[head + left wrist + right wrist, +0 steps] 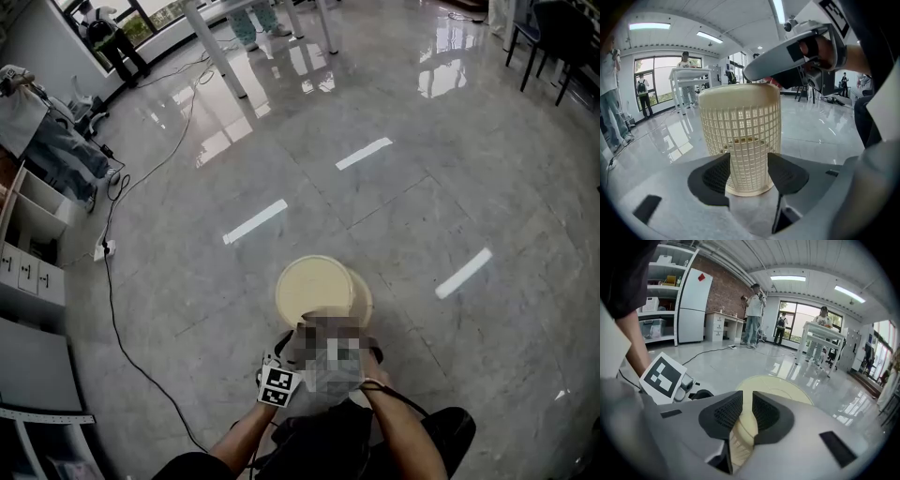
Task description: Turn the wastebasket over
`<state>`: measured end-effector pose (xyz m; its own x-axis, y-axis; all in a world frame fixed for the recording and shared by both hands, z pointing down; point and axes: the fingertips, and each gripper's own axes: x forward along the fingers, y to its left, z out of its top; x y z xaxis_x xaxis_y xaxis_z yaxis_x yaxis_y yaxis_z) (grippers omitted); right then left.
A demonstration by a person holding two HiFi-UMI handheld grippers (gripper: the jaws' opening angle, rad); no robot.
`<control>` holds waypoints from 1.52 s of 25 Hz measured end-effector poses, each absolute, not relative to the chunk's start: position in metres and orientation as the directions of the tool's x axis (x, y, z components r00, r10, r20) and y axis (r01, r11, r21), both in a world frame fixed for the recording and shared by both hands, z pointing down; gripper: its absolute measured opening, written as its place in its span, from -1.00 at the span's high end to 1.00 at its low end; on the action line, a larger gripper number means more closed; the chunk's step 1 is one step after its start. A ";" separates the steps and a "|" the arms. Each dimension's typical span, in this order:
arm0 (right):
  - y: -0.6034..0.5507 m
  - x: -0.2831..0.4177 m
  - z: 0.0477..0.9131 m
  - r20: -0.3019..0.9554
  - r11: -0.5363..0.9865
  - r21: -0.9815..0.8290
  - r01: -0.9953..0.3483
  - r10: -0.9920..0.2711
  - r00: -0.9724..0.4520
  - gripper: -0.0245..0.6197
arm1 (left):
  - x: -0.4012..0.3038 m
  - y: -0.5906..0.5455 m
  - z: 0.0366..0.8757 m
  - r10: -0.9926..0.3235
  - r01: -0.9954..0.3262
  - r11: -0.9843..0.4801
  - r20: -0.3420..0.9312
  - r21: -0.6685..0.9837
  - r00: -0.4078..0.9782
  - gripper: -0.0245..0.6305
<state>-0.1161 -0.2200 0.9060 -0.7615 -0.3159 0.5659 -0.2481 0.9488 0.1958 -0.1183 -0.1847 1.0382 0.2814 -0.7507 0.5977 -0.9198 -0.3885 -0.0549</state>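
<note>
A cream mesh wastebasket (319,291) stands upside down on the glossy floor, its solid base facing up. In the left gripper view its lattice wall (740,136) rises between my left gripper's (747,171) spread jaws, the wide rim resting on the floor; that gripper is open. In the right gripper view my right gripper (746,408) sits at the near top edge of the wastebasket (780,387), its jaws close together with that edge pinched between the pads. The left gripper's marker cube (278,384) shows just below the basket; a mosaic patch hides both grippers' tips in the head view.
A black cable (117,328) runs across the floor from a power strip (105,249) at the left. White cabinets (28,272) line the left edge. Table legs (216,47) and people stand at the back, dark chairs (553,37) at the far right.
</note>
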 end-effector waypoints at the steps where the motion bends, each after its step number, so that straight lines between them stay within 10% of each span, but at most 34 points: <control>1: -0.221 -0.116 0.903 0.546 0.950 0.163 -0.267 -0.313 -0.777 0.71 | -0.118 -0.185 1.036 -0.754 -0.923 -0.382 0.592 -0.044 0.284 0.20; 9: -0.276 -0.052 0.867 0.433 0.854 0.011 -0.520 -0.473 -0.767 0.78 | -0.140 -0.203 0.960 -0.857 -0.946 -0.324 0.430 -0.018 0.285 0.34; 13: -0.298 0.004 0.828 0.455 0.786 0.045 -0.617 -0.566 -0.688 0.85 | -0.145 -0.210 0.907 -0.865 -0.937 -0.347 0.396 -0.030 0.308 0.88; 38: -0.093 0.046 0.287 0.586 0.412 -0.116 -0.904 -0.706 -0.397 0.88 | -0.099 -0.095 0.295 -0.745 -0.877 -0.463 0.479 0.129 0.464 0.90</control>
<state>0.0462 -0.0926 0.2867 -0.3975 -0.7062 0.5860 -0.9037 0.4122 -0.1162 -0.0990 -0.0952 0.2949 0.4639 -0.7452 0.4791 -0.8769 -0.4632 0.1286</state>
